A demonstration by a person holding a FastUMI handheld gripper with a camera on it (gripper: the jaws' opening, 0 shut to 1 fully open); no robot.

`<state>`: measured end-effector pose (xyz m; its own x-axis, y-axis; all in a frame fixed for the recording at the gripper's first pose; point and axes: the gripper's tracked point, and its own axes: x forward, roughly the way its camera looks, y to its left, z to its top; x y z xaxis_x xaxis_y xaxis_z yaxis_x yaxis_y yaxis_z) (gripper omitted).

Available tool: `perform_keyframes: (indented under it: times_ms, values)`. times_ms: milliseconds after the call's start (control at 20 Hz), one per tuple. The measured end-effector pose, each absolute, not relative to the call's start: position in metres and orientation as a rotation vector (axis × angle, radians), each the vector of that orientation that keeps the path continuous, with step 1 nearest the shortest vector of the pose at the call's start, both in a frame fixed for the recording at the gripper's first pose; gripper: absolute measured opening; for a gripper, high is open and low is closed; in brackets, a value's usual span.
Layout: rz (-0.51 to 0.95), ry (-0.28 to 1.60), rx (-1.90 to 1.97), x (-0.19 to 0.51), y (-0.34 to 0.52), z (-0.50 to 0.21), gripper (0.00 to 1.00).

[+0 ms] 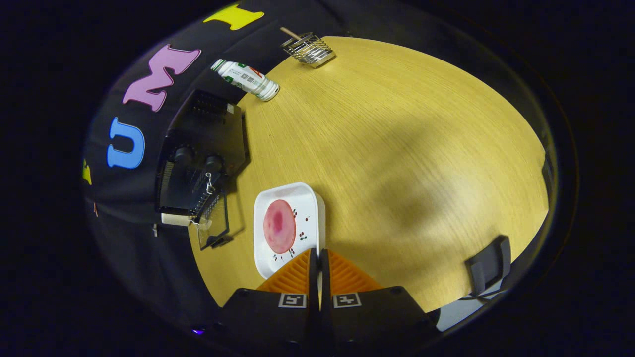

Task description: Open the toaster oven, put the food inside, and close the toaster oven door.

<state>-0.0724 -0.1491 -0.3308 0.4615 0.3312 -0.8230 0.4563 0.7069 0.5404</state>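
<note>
A light wooden table [397,148], softly shadowed, stands against what seems a black cloth wall [149,248].

You are in a recording booth set up like a small kitchen. A black cloth wall [149,238] hangs just behind a wooden table [397,148]. On the table, a black toaster oven [198,158] stands against that wall, with a white plate [287,223] beside it, and a bottle [245,79] and wire rack [308,48] farther along.

One toaster oven [201,158] is standing on the wooden table [397,148], along with one white plate [307,208] carrying one round pink food slice [279,226], one bottle [245,79], one wire rack [307,48], and one gripper [318,258] with fingers nearly touching.
</note>
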Motion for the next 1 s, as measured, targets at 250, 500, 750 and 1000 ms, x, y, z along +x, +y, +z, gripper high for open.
perform_keyframes:
  times_ms: [250, 500, 750, 1000]
  values:
    - [-0.106, 1.051, 0.941, -0.092, -0.115, -0.306, 0.05]
    - [-0.091, 0.981, 1.009, -0.103, -0.071, -0.277, 0.05]
    - [-0.046, 0.944, 1.021, -0.104, -0.021, -0.258, 0.05]
    - [-0.011, 0.931, 1.058, -0.084, 0.025, -0.249, 0.05]
